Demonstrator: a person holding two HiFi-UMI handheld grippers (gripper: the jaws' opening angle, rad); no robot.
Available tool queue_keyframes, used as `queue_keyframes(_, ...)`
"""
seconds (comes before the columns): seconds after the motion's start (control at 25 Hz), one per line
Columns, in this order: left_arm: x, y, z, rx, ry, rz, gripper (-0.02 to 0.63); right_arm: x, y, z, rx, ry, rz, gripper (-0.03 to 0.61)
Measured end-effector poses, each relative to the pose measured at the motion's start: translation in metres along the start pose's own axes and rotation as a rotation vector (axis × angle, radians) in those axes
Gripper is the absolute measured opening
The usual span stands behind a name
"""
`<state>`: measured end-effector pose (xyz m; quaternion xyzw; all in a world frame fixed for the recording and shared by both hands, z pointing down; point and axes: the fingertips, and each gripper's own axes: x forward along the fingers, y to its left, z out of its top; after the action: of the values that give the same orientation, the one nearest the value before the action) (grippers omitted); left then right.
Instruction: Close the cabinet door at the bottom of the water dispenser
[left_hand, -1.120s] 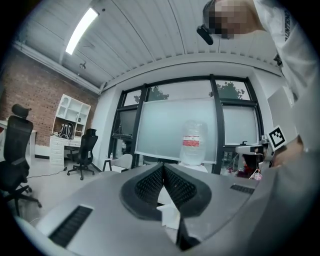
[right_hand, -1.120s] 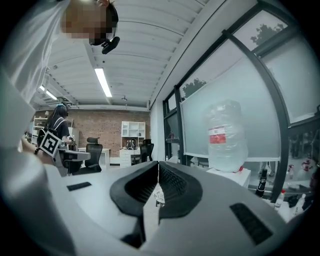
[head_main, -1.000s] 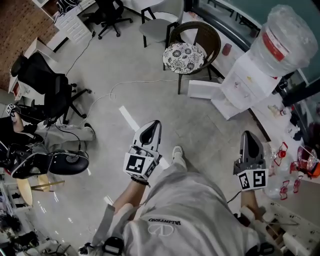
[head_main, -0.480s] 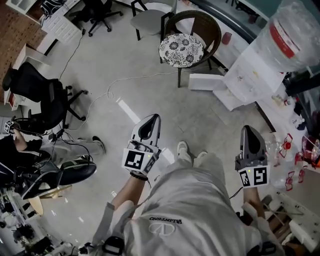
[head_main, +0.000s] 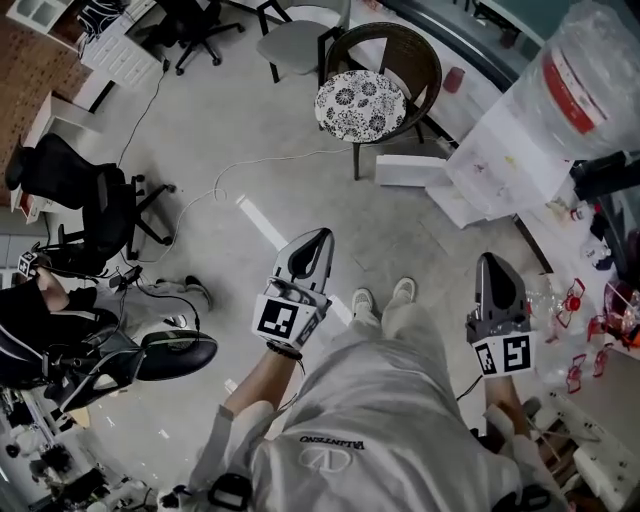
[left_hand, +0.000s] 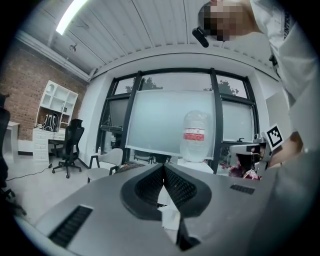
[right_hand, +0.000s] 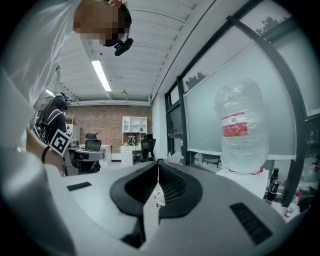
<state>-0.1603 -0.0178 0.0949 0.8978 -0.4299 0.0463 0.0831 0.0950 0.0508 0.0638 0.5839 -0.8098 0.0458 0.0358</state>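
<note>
The left gripper (head_main: 320, 236) and the right gripper (head_main: 487, 260) both have their fingers clenched together on nothing. The white box-shaped water dispenser (head_main: 505, 160), topped by a clear plastic bottle (head_main: 590, 75), stands well ahead of the right fingers. Its white cabinet door (head_main: 410, 171) hangs open at the bottom, ahead between the two pairs of fingers.

Floor (head_main: 300, 200): grey, w/ a white cable (head_main: 285, 157) looped across it and a white tape strip (head_main: 262, 225) laid diag. nr ctr. Wicker chair (head_main: 402, 58) w/ a floral cushion (head_main: 360, 103) stands at top of head view, a grey chair (head_main: 297, 42) just beyond it. Black office chair (head_main: 95, 195) at L edge; white drawer unit (head_main: 125, 48) and brick wall (head_main: 35, 60) at top L.
</note>
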Motion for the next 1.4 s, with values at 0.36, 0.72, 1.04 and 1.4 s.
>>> queue_keyframes(0.36,0.07,-0.02,0.007,0.027,-0.014,0.022,0.008,0.07,-0.028,-0.005,0.018,-0.025,0.175,0.018)
queue_keyframes(0.72,0.123,-0.039,-0.027,0.041,0.0,0.003,0.008,0.127,-0.054,-0.039,0.038,-0.031,0.258,0.018)
queue_keyframes(1.04,0.196,0.006,-0.14,0.079,-0.018,-0.096,0.008,0.185,-0.067,-0.162,0.031,-0.022,0.274,0.018)
queue_keyframes(1.4,0.309,0.11,-0.395,0.142,-0.056,-0.124,0.01,0.292,-0.087,-0.406,-0.01,-0.084,0.299,0.018)
